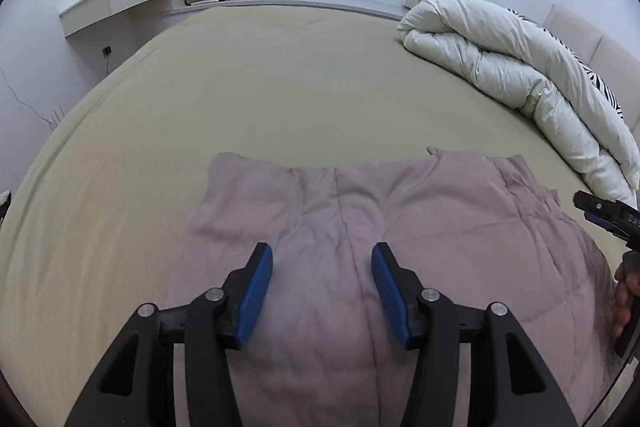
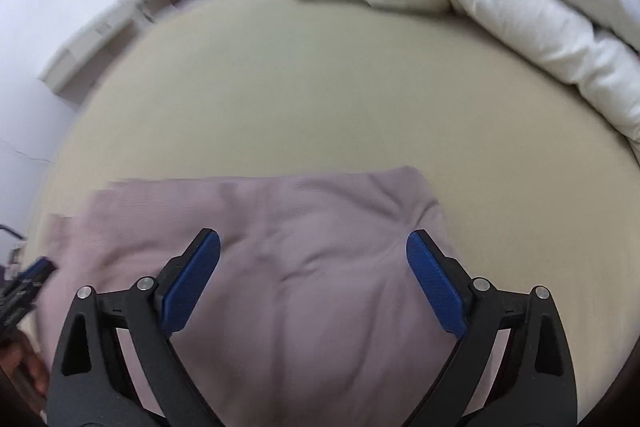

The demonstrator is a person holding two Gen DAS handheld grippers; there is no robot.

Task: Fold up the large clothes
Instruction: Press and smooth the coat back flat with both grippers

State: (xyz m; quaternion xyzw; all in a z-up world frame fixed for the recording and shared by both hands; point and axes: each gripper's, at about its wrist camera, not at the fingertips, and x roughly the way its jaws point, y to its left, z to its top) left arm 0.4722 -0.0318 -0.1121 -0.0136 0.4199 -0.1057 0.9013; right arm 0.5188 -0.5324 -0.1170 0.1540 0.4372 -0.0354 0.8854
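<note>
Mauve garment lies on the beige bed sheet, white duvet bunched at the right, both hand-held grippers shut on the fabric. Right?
One thing is off: neither hand-held gripper is shut on the fabric. The left hand-held gripper and the right hand-held gripper both stand open above the mauve garment, as each wrist view shows. The rest holds: the garment lies on the beige bed sheet, with the white duvet bunched at the right.
</note>
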